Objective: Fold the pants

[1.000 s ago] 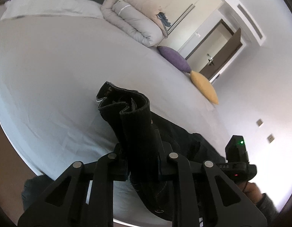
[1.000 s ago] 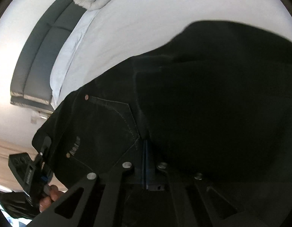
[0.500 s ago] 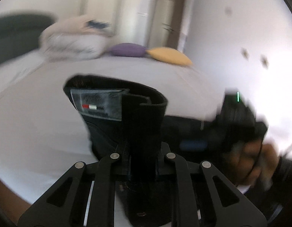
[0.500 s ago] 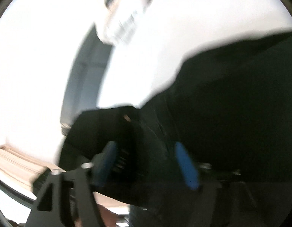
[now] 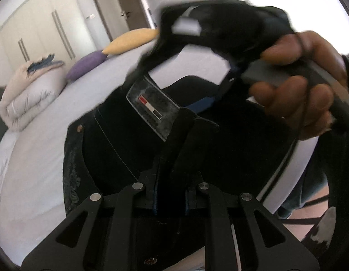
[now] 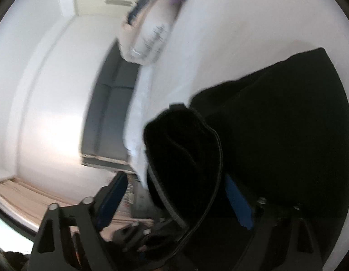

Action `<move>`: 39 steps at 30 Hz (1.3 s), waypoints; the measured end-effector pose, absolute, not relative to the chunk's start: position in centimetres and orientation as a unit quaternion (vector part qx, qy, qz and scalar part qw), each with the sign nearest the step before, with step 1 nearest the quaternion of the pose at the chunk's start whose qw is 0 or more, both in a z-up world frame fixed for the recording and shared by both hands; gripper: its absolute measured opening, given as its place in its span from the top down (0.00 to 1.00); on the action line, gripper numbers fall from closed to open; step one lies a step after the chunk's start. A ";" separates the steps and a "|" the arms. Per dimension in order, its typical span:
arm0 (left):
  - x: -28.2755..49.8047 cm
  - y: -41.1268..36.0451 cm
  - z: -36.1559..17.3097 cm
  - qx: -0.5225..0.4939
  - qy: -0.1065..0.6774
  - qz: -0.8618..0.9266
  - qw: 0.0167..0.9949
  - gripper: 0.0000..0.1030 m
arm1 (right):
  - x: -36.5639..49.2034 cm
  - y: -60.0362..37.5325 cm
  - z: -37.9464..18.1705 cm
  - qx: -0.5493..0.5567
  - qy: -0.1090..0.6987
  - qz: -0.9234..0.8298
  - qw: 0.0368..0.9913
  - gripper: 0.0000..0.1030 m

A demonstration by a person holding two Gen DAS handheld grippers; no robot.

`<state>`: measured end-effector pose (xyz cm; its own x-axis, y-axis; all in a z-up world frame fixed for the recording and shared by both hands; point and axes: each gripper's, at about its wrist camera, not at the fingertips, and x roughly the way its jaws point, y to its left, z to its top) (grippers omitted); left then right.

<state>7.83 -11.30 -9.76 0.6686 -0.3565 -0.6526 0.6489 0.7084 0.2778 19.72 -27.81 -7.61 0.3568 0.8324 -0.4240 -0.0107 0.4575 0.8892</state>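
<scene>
The black pants [image 5: 111,158] hang over the white bed, waistband up, with a grey label [image 5: 152,107] showing. My left gripper [image 5: 171,194] is shut on a fold of the waistband. In the left wrist view the right gripper [image 5: 219,29] is blurred, held in a hand [image 5: 305,85], close above the waistband. In the right wrist view my right gripper [image 6: 174,194] is open, its blue pads [image 6: 239,201] spread either side of a bunched part of the pants [image 6: 185,153]. More black cloth [image 6: 287,124] lies on the bed to the right.
A rolled duvet [image 5: 29,97] sits at the bed's far side, with a purple cushion [image 5: 86,65] and a yellow cushion [image 5: 131,39] beyond. Wardrobes and a door [image 5: 120,6] stand behind. A grey headboard [image 6: 111,117] shows in the right wrist view.
My right gripper has opened and let go of the pants, then moved close to the waistband by the left gripper. The left gripper turned and lifted the waistband.
</scene>
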 end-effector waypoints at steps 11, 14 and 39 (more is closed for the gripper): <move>5.9 -13.7 -10.8 0.277 0.277 -0.314 0.865 0.86 | 20.5 -28.9 -6.3 0.340 0.502 0.253 0.754 0.83; 6.2 -15.4 -10.5 0.278 0.272 -0.330 0.860 0.86 | 20.0 -30.5 -5.4 0.330 0.493 0.244 0.768 0.84; 10.3 -15.9 -8.4 0.207 0.331 -0.396 0.831 0.71 | 15.5 -36.1 -7.0 0.369 0.455 0.195 0.787 0.68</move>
